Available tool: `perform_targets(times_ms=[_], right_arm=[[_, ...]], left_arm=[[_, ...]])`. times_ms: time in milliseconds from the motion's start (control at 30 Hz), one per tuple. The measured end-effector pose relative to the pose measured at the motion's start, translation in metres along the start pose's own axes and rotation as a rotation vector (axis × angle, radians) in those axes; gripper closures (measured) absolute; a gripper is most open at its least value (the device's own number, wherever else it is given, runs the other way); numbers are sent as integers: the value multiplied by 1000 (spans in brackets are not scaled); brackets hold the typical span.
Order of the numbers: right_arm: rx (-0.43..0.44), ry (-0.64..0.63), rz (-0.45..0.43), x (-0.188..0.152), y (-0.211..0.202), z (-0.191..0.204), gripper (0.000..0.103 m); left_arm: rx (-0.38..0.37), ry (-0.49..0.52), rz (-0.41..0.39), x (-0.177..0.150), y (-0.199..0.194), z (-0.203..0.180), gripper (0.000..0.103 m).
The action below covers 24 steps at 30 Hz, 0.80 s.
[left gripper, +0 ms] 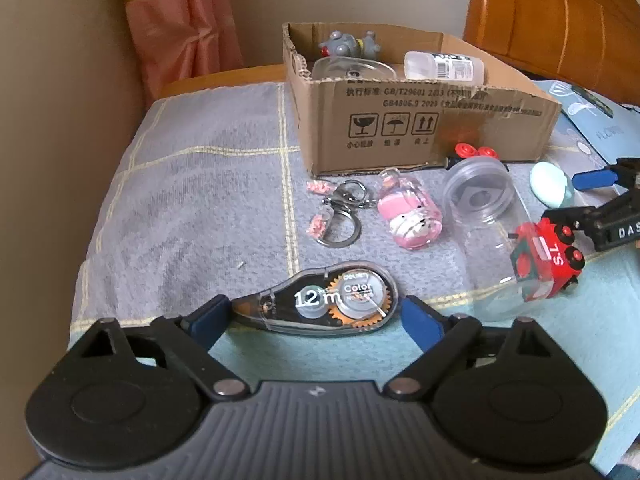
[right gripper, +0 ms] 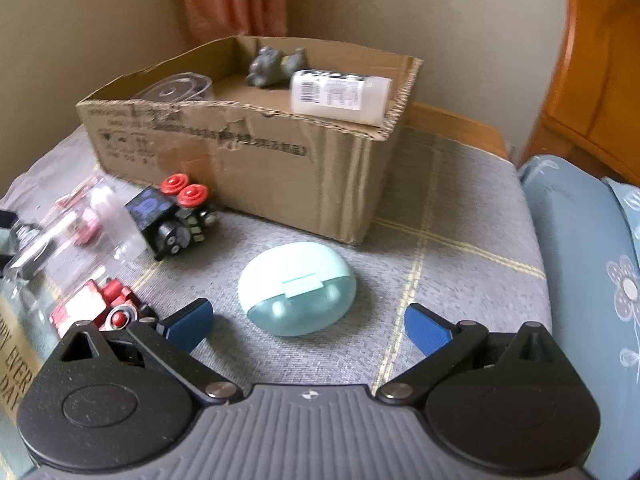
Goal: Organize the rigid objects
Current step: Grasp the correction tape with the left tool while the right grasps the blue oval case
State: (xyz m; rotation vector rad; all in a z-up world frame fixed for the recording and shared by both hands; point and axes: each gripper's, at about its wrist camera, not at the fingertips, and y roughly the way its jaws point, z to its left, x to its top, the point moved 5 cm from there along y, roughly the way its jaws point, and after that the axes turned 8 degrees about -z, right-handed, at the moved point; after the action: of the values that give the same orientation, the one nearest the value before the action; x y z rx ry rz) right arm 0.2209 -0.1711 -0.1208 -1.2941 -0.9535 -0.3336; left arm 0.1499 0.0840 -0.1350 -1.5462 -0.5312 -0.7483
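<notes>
A grey checked cloth [left gripper: 192,184] covers the counter. The left tool [left gripper: 316,314] stands wide around the correction tape [left gripper: 320,300], pads not pressing; the right tool [right gripper: 308,326] gapes just short of the mint case [right gripper: 297,288]. Closing on the tape's tapered ends could squirt it sideways. Both tools tilt steeply down toward the cardboard box [left gripper: 420,128] beyond.

**Room setting: corner with cloth-covered table**

Plain beige walls [left gripper: 48,120] meet at the far corner, where a pink curtain with a yellow-green band [left gripper: 180,20] hangs. A grey woven cloth with pale yellow grid lines [left gripper: 192,184] covers a wooden tabletop [right gripper: 452,124]. Orange-brown wooden panelled furniture [left gripper: 560,16] stands far right. Soft, diffuse light.
</notes>
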Motion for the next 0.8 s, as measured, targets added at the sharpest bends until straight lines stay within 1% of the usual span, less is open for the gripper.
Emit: perform_targets(times_ms=[100, 200, 333, 433, 633, 700, 800], right_arm=[[14, -30, 2, 1, 0, 2, 0], [26, -44, 5, 2, 0, 2, 0], [41, -48, 4, 2, 0, 2, 0], [52, -55, -3, 3, 1, 4, 0], [98, -104, -8, 7, 3, 6, 1], [117, -108, -9, 9, 5, 6, 5], [141, -117, -6, 12, 5, 6, 11]], left_arm=[[25, -23, 8, 0, 2, -3, 6], [46, -50, 31, 2, 3, -4, 6], [84, -103, 40, 2, 4, -1, 6], [106, -122, 48, 4, 6, -1, 7], [99, -106, 54, 5, 8, -11, 9], [97, -105, 52, 7, 9, -12, 9], [97, -102, 48, 7, 7, -10, 13]])
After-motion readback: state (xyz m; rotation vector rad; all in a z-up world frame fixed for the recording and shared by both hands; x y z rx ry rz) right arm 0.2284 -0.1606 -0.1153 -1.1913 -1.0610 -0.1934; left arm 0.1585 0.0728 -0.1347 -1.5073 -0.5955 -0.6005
